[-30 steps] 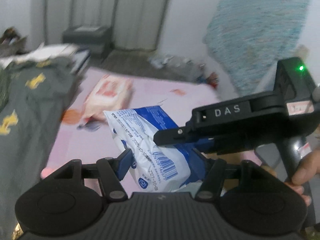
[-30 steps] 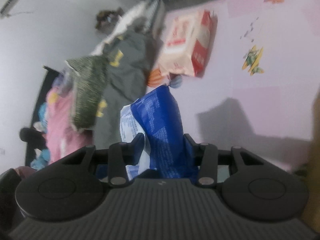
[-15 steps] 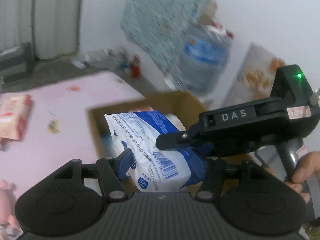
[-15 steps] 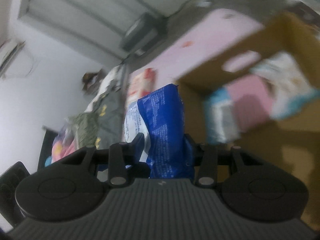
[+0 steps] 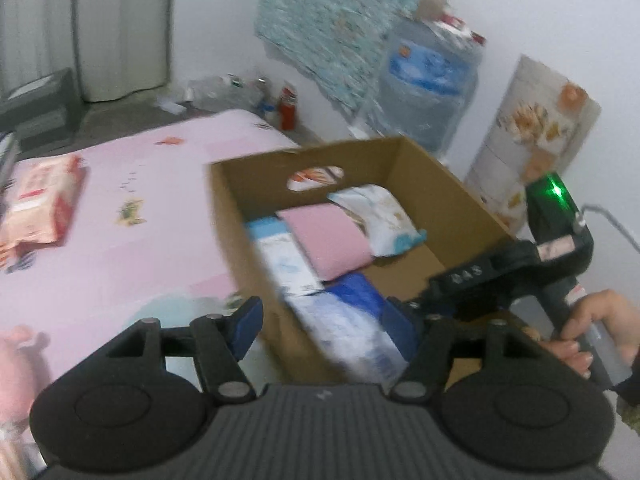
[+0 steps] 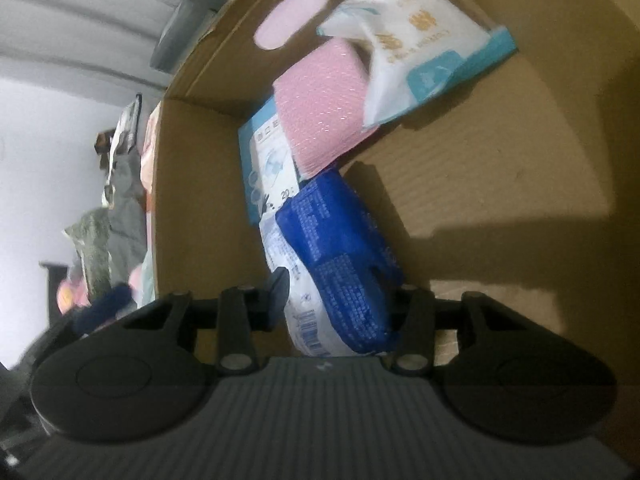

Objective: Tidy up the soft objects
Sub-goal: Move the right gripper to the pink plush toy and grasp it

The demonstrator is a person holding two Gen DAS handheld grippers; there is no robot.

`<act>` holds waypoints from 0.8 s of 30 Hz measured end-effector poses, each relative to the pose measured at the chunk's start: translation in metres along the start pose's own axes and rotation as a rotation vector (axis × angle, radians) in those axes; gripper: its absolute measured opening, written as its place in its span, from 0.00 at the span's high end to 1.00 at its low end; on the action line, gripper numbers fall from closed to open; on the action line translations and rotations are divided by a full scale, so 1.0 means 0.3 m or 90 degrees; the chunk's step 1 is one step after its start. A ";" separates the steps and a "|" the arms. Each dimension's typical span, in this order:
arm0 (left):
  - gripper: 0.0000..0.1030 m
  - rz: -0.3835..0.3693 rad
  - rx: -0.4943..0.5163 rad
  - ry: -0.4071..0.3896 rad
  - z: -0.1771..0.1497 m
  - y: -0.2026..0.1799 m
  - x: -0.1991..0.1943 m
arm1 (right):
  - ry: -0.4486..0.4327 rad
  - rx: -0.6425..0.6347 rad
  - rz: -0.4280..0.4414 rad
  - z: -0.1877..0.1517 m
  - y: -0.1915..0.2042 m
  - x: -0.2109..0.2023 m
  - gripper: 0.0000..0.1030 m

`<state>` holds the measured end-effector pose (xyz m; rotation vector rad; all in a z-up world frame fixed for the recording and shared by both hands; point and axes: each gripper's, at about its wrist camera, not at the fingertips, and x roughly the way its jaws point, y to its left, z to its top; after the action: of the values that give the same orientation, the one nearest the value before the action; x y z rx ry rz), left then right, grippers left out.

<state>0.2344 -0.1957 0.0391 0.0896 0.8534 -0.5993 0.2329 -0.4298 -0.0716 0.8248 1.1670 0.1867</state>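
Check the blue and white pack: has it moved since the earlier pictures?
Yes. The blue and white pack, earlier above the pink mat, is now inside the cardboard box, beside the pink pack, between the right tool's fingers.

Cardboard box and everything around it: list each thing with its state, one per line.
Box: open-topped, partly filled.
Blue pack: inside the box, held by the right gripper.
Left gripper: jaws just opened, left finger off the pack.
Pink pack: lying in the box.
White pack: resting on the pink pack.
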 end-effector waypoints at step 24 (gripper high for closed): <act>0.30 0.173 -0.230 -0.122 -0.342 0.536 -0.508 | -0.096 -0.018 0.001 -0.032 0.219 -0.061 0.38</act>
<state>0.1728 0.0401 0.0567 -0.1766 0.7351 -0.1892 0.2352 -0.3890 -0.0162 0.8013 1.0207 0.1400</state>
